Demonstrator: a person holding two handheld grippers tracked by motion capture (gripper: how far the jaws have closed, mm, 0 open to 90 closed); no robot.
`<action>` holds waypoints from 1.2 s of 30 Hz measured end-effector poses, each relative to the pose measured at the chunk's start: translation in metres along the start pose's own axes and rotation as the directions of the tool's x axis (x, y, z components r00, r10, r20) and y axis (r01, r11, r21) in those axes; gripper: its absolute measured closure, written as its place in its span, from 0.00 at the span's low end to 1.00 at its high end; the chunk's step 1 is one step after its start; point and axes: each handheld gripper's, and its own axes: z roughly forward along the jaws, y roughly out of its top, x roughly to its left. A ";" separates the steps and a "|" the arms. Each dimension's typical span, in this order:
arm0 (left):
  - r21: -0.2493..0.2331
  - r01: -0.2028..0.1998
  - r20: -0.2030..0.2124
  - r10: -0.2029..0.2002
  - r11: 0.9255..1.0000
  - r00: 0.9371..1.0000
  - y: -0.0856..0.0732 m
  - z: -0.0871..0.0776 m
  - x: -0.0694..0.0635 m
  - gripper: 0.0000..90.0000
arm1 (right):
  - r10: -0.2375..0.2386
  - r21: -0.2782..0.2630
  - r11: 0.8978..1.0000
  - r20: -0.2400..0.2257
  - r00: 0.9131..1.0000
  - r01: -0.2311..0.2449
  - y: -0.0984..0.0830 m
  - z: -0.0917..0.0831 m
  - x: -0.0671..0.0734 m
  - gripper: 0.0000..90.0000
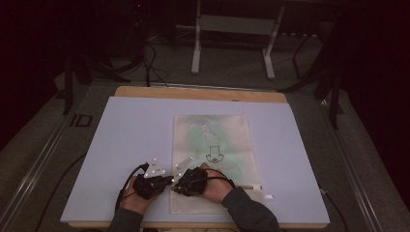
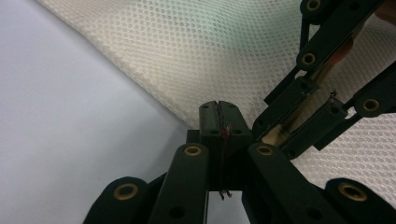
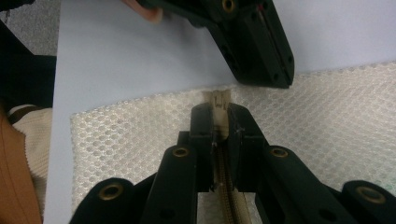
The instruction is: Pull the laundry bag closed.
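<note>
1. The mesh pouch lies flat on the pale mat, right of centre, its long side running from near to far. A green item shows dimly through the netting, with a small dark print on it. The zipper runs along the pouch's near end, where both my tools are working.

2. My right gripper sits on the pouch's near left corner. Its jaws are pressed together on the beige zipper end tab, which pokes out just past the tips.

3. My left gripper sits just left of the right one, at the pouch's left edge. Its jaws are pressed together; a thin metal piece with a speck of red lies in the seam between them, but I cannot tell whether that is the zipper pull.

4. As I judge it, the step in hand is starting the zipper: one tool anchors the tape, the other draws the slider.

5. To do this well, I keep the right grip firm and low so the tab stays taut, and pull in line with the teeth, not upward, or the mesh will bunch and jam.

6. I would confirm that the left tips truly hold the pull before drawing.

7. The mat covers a wooden table. Beyond it lies grey carpet with a white frame's legs, cables and dark surroundings.
</note>
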 end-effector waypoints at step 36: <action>0.037 -0.037 -0.019 0.038 0.999 0.999 0.002 0.007 -0.007 0.99 | -0.015 0.008 1.000 0.011 1.000 0.015 0.001 0.000 0.002 0.91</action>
